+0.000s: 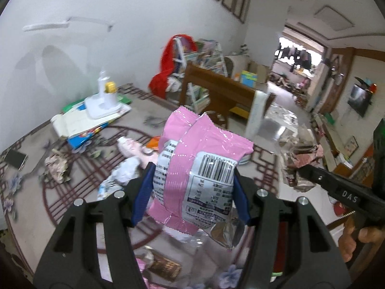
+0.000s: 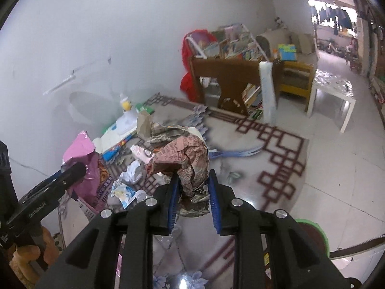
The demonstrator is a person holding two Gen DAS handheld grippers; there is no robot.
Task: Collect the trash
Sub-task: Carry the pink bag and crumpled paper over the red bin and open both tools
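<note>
While the left gripper [image 1: 192, 190] is pinching the light, slippery pink snack bag [image 1: 199, 159] mid-body, the right gripper [image 2: 193, 192] is clamping crushable crumpled newspaper [image 2: 182, 159]

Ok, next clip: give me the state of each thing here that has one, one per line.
Left tongs: shut on the pink snack bag.
Pink snack bag: held off the table, torn open.
Right tongs: shut on the crumpled newspaper.
Crumpled newspaper: balled up, held in the air.
Phone: lying flat on the table.
</note>
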